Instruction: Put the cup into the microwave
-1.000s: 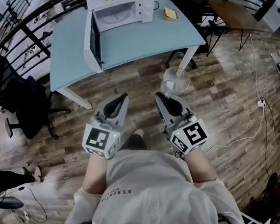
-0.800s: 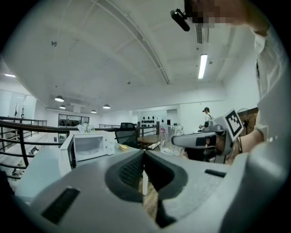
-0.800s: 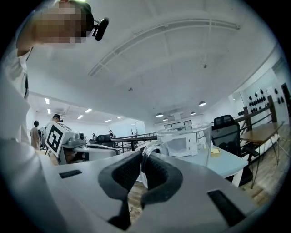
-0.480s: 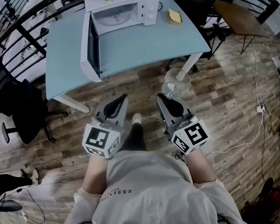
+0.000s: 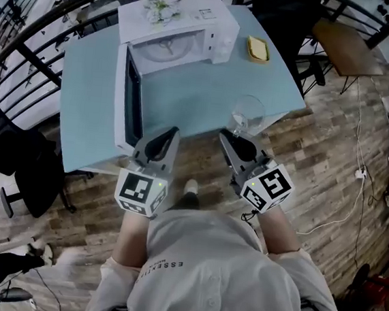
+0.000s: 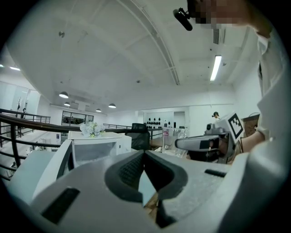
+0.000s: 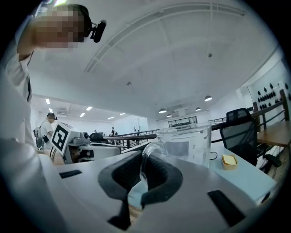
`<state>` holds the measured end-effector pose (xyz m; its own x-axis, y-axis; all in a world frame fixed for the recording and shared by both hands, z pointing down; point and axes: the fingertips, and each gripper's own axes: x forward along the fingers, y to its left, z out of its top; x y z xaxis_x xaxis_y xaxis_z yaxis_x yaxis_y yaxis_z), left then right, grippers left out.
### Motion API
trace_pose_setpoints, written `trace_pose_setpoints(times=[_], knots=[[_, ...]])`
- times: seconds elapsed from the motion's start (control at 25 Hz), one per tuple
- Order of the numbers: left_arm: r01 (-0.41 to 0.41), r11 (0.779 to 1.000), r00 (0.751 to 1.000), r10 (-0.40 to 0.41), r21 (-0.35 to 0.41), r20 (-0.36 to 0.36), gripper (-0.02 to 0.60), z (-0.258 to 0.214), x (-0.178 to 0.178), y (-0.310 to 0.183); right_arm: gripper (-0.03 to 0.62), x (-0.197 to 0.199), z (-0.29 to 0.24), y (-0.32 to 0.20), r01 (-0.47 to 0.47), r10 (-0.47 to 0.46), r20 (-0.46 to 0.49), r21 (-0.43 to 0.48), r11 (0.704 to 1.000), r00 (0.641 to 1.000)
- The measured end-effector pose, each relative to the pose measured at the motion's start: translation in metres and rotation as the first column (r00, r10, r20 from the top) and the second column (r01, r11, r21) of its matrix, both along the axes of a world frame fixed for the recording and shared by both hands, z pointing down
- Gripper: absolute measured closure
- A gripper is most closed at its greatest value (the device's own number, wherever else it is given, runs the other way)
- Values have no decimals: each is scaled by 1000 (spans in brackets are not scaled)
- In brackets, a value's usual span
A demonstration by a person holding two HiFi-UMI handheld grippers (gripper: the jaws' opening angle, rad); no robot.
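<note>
A clear glass cup (image 5: 247, 114) with a handle hangs over the front edge of the light blue table (image 5: 193, 96). My right gripper (image 5: 238, 138) is shut on the cup's handle; in the right gripper view the cup (image 7: 187, 144) stands upright just beyond the jaws (image 7: 142, 175). The white microwave (image 5: 172, 36) sits at the back of the table, its door (image 5: 127, 104) swung open to the left and the turntable showing inside. My left gripper (image 5: 160, 142) is shut with nothing in it, near the door's lower end. In the left gripper view the microwave (image 6: 93, 146) is ahead at left.
A small yellow dish (image 5: 258, 49) lies on the table right of the microwave. White flowers (image 5: 157, 8) rest on the microwave's top. A black chair (image 5: 10, 147) stands left of the table, a railing curves behind it, and a wooden table (image 5: 348, 50) is at upper right.
The table and microwave have come nearer. Both grippers and the cup, earlier over the wooden floor, are now at the table's front edge. Both grippers stay as they were.
</note>
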<state>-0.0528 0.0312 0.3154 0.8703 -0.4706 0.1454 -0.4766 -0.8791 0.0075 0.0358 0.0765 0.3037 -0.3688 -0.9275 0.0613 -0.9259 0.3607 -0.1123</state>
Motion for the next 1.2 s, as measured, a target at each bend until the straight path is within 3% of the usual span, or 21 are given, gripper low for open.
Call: trace_pose_setpoints(times=[0.28, 0.68, 0.96, 1.2], knots=[[34, 999, 999, -33, -11, 13, 580, 5, 15, -83, 569, 17, 4, -92, 53, -53, 6, -23, 998, 999], [114, 993, 993, -114, -28, 17, 580, 14, 25, -142, 569, 13, 23, -175, 219, -218, 31, -53, 974, 976], [244, 969, 970, -243, -45, 18, 580, 20, 35, -178, 569, 23, 39, -220, 368, -366, 34, -93, 925, 930], [356, 932, 934, -356, -69, 6, 580, 29, 39, -199, 569, 27, 65, -252, 489, -488, 45, -133, 862, 872]])
